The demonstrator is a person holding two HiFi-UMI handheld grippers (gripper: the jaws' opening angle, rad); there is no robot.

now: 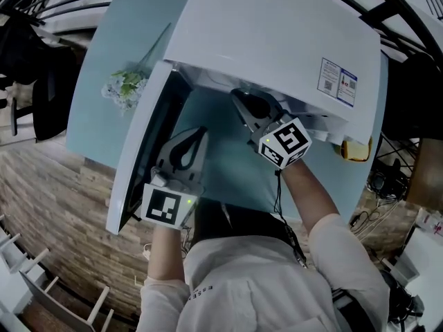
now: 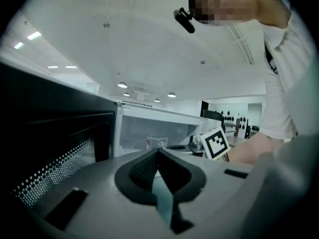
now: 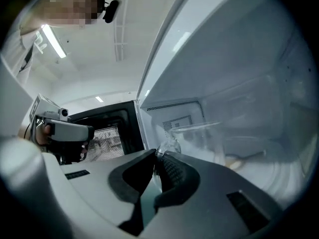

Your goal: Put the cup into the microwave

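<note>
A clear glass cup (image 3: 199, 136) with a handle stands inside the white microwave (image 1: 277, 40), whose cavity (image 3: 239, 108) fills the right gripper view. My right gripper (image 3: 159, 153) is shut on the cup's handle at the cavity's mouth; in the head view the right gripper (image 1: 242, 101) reaches under the microwave's top edge. The left gripper (image 2: 158, 152) is shut with nothing between its jaws. It sits beside the open door (image 1: 142, 151), where the head view shows the left gripper (image 1: 201, 131). The left gripper view shows the cup (image 2: 155, 142) small in the lit cavity.
The microwave door (image 2: 55, 138) swings out to the left, its dark meshed window close to my left gripper. The microwave stands on a pale blue table (image 1: 97, 81) with a bunch of flowers (image 1: 124, 85) at the left and a yellow object (image 1: 356, 149) at the right.
</note>
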